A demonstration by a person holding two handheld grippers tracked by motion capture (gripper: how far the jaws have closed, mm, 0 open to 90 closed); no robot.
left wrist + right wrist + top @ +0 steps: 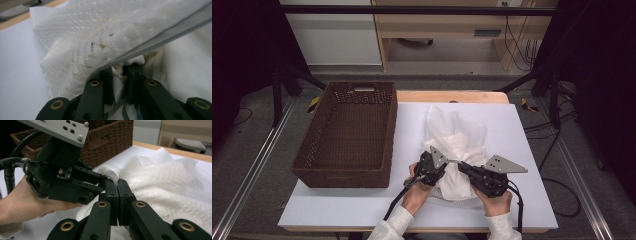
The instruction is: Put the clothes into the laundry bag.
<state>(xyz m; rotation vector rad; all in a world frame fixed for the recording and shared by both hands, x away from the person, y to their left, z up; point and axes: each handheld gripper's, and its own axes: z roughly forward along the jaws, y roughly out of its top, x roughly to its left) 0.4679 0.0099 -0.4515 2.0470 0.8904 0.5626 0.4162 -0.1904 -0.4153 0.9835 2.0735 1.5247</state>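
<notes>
both hand-held grippers pinch the white mesh bag [455, 150]: left hand-held gripper [119, 75] loosely, right hand-held gripper [118, 185] clamped. thin mesh may slip or tear if tugged apart.

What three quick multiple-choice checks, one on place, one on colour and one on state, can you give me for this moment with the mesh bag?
1. Where does the basket stand relative to the white mesh bag?
A. To its left in the high view
B. To its right in the high view
C. On top of it

2. What colour is the basket?
A. White
B. Dark brown
C. Blue

3. How does the right gripper stand?
A. Wide open above the bag
B. Shut on the bag's edge
C. Resting inside the basket

Answers:
1. A, the high view shows the basket at the table's left side, the bag right of it.
2. B, its woven walls are dark brown.
3. B, the right gripper view shows the jaws pressed together with white fabric pinched between them.
</notes>
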